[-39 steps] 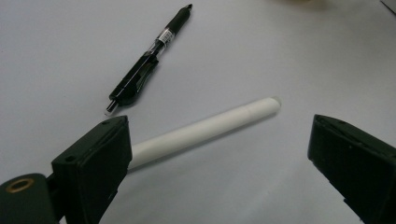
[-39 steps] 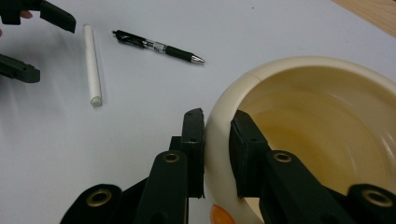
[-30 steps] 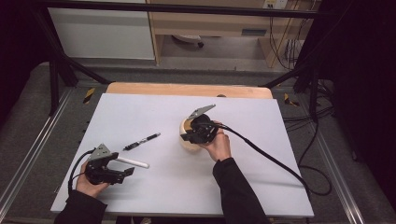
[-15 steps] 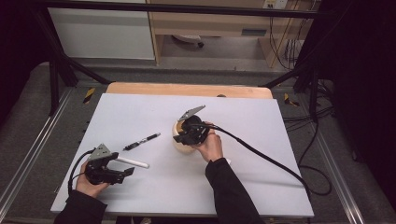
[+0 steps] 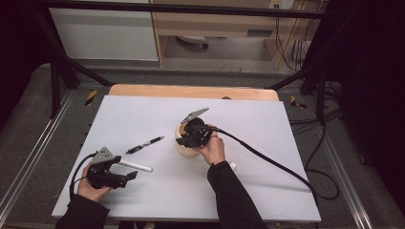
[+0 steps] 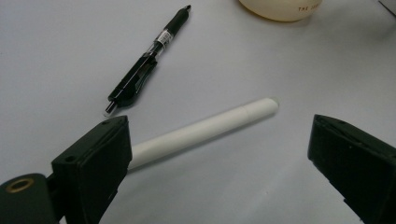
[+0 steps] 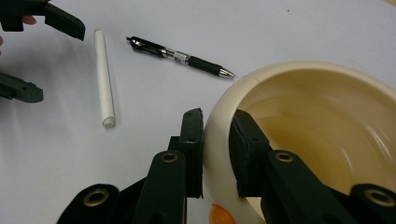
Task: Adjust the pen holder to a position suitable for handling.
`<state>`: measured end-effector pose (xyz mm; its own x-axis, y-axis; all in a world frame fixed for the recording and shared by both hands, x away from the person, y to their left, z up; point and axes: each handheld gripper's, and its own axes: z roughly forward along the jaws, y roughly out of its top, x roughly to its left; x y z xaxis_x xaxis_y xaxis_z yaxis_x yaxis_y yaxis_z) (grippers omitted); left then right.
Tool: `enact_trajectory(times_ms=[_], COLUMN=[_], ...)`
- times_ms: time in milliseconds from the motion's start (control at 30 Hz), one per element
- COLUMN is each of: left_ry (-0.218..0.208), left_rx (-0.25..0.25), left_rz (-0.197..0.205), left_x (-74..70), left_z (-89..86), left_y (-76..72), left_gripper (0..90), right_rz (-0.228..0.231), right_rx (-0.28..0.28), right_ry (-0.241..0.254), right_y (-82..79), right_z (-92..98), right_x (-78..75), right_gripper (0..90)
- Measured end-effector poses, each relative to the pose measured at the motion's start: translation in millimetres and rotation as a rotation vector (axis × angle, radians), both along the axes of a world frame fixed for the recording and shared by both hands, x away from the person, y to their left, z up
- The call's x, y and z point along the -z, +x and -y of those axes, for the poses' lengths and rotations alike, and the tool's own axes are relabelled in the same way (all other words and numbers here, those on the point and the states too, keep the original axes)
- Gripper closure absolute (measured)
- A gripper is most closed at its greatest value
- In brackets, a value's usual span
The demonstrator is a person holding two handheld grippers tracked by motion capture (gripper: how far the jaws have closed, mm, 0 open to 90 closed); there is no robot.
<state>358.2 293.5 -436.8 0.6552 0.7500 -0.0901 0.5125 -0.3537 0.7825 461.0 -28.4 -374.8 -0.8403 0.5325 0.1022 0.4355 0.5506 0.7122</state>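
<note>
At mid-table the right gripper [image 7: 215, 149] pinches the cream bowl's [image 7: 322, 116] wall, one jaw inside, one outside. Nearer the person, the left gripper [image 6: 219, 163] gapes around the white stick [image 6: 205, 128]; steady the bowl, keep its mouth toward the black pen [image 6: 149, 63].

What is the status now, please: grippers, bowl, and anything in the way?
Right gripper shut on cream bowl rim. Left gripper open, white stick between jaws, untouched. Black pen lies apart, not blocking.
</note>
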Motion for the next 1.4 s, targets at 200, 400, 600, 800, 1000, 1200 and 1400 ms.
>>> enact_trajectory(times_ms=[200,400,600,800,1000,1200,1400], left_ry=[0.002,0.002,0.002,0.0,0.001,0.003,0.002], left_rx=[0.002,0.003,0.003,0.001,0.001,0.0,-0.003], left_rz=[0.0,0.0,-0.001,-0.002,-0.005,-0.009,-0.01], left_x=[0.1,0.0,0.0,0.0,0.1,0.1,0.4], left_z=[0.0,0.0,0.0,0.1,0.2,0.1,0.6], left_y=[0.1,0.0,0.0,-0.2,-0.1,0.2,0.1], left_gripper=[6.4,6.4,6.4,6.4,6.3,6.2,6.1], right_rz=[0.006,0.016,0.045,0.045,0.062,0.045,0.045], right_rx=[0.008,0.005,0.009,0.021,0.05,0.092,0.128], right_ry=[0.015,0.008,0.038,0.063,0.06,0.087,0.083], right_y=[2.2,1.3,-3.3,-9.7,-17.0,-22.9,-32.6], right_z=[-0.7,-0.4,4.1,11.2,27.0,49.9,70.2], right_x=[2.0,1.4,-9.1,-22.3,-28.7,-29.8,-25.2], right_gripper=[76.0,73.0,56.4,32.7,13.0,3.9,1.1])
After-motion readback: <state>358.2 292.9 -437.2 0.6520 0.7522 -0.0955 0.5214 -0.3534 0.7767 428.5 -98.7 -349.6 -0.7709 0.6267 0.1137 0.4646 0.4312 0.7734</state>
